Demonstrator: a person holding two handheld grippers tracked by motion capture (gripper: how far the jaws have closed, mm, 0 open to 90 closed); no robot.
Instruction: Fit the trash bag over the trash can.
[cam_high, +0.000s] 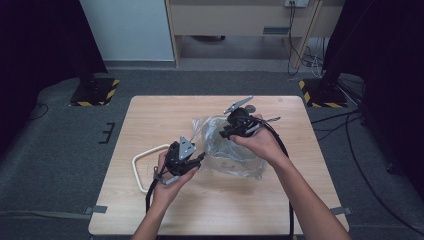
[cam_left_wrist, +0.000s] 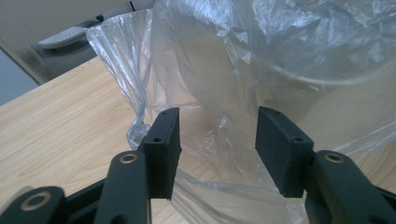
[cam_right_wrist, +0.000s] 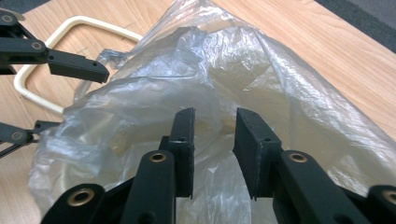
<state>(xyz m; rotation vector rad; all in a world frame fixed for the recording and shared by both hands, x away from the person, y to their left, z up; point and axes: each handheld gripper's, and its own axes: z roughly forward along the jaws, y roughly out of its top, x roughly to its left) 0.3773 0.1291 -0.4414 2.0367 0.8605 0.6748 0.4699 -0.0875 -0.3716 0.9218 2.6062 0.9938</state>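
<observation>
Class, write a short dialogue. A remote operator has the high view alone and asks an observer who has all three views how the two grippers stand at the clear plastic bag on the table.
Operator: From above, the hand hides the left gripper's jaws. Are they pinching the bag?
Observer: No. In the left gripper view, the left gripper stands open. The clear plastic bag shows beyond the gap, and neither pad presses on it.
Operator: And the right gripper?
Observer: In the right gripper view, the right gripper also has its jaws apart, above the crumpled film, with nothing clamped between them.
</observation>
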